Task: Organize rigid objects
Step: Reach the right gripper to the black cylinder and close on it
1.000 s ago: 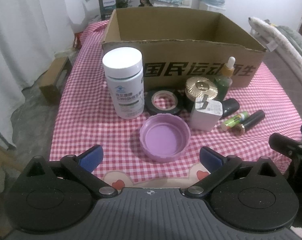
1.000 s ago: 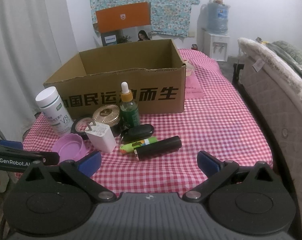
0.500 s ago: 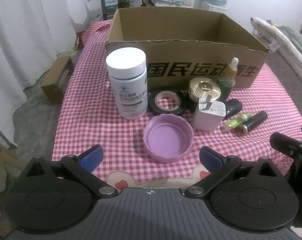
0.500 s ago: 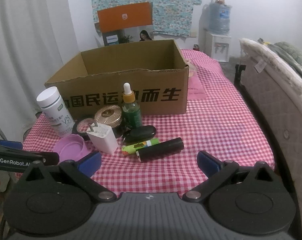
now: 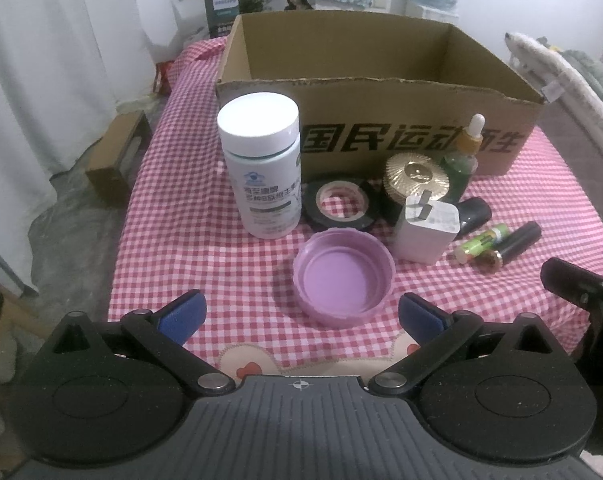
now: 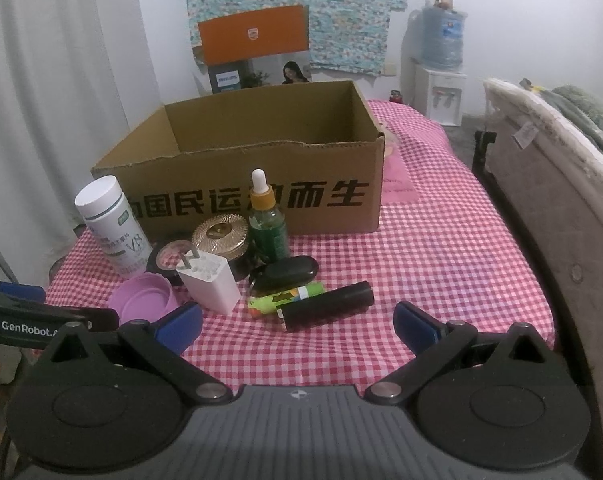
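Before cardboard box [image 5: 381, 92]: purple lid [image 5: 343, 278] upturned; empty

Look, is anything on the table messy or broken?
Nothing is spilled. The brown cardboard box has a ragged, torn front rim, and the purple plastic lid lies upside down with no jar showing.

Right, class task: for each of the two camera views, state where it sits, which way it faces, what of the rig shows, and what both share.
Left wrist: on the left gripper, facing the purple lid and white bottle; its open blue fingers show, right gripper at the edge.
Right wrist: on the right gripper, facing the black tube and dropper bottle; open fingers show, left gripper at the left.
Shared: cardboard box, charger.
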### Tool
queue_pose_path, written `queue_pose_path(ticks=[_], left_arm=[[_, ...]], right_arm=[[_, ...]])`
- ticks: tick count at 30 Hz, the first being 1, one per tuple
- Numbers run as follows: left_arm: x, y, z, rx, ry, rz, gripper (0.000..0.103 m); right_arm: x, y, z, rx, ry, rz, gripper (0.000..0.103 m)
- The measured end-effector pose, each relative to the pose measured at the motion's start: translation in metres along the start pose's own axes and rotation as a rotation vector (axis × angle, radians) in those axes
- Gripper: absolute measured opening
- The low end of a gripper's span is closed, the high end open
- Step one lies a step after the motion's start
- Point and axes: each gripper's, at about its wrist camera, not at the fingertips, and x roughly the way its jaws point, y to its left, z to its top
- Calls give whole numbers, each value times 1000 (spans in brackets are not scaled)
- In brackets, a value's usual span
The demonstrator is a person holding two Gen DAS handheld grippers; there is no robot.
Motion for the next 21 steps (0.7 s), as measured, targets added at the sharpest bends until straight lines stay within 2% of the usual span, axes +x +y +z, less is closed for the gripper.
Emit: queue_pose_path(ticks=[14, 21], left_arm=[[14, -6, 6, 25, 33, 15, 103], [21, -19, 11, 69, 42, 25, 103]], right_arm=[[13, -7, 2, 27, 16, 13, 103], [23, -17, 1, 63, 28, 23, 103]])
